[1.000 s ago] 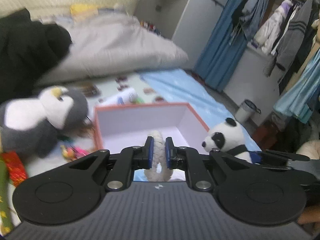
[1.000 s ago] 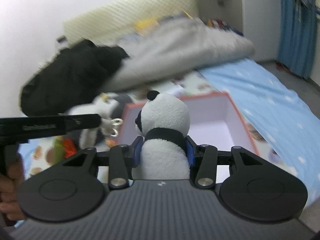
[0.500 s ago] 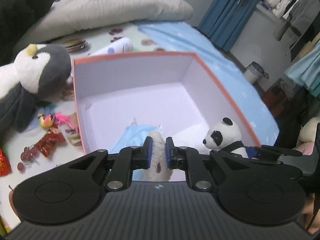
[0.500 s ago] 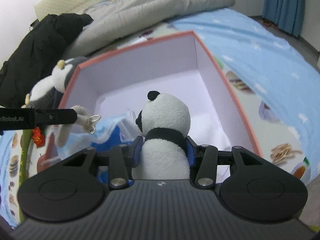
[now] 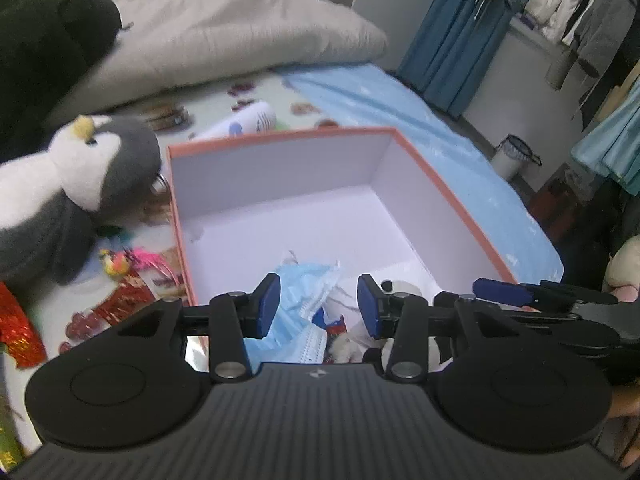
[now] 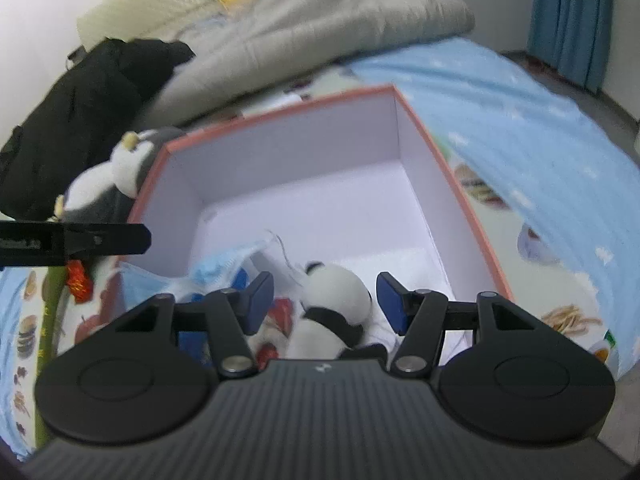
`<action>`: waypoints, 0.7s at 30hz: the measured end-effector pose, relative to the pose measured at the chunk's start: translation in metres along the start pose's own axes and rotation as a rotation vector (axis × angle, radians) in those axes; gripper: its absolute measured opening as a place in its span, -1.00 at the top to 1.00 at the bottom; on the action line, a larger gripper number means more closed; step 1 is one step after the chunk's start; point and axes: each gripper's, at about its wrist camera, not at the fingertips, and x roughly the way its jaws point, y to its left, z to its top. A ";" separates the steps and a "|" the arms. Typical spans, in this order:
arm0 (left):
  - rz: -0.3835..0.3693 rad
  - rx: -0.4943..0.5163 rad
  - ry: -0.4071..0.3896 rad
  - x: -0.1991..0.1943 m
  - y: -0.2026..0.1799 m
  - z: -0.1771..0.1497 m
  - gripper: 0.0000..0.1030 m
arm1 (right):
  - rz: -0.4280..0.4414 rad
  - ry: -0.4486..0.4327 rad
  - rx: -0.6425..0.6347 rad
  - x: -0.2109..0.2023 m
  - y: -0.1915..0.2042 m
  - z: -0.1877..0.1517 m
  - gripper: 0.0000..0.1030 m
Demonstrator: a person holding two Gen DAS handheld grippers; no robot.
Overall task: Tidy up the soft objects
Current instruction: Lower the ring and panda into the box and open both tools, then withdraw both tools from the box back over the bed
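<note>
A pink-rimmed box [image 5: 280, 140] with white walls lies open below both grippers. My left gripper [image 5: 318, 306] hangs over its near end, jaws opening, with nothing pressed between the pads. Under it lie a blue face mask [image 5: 308, 292] and a white plush piece [image 5: 346, 350]. My right gripper [image 6: 325, 300] is opening too. The panda plush [image 6: 336, 300] lies tilted between its pads, clear of both, on the floor of the box [image 6: 280, 114]. A finger of the left gripper [image 6: 80, 238] shows at the left edge of the right wrist view.
A grey and white penguin plush [image 5: 80, 184] leans against the box's left side. Red wrappers [image 5: 16, 332] and small trinkets lie on the mat. Behind are a grey duvet [image 5: 240, 40], a black garment [image 5: 40, 60], a blue sheet [image 5: 400, 108] and hanging clothes [image 5: 580, 20].
Both grippers came down over the box and opened. The left let go of the white plush piece; the right let go of the panda, which tipped over onto the box floor.
</note>
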 end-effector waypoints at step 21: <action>0.030 0.056 -0.258 -0.127 0.014 -0.055 -0.09 | 0.081 -0.253 -0.117 -0.096 0.075 -0.022 -0.16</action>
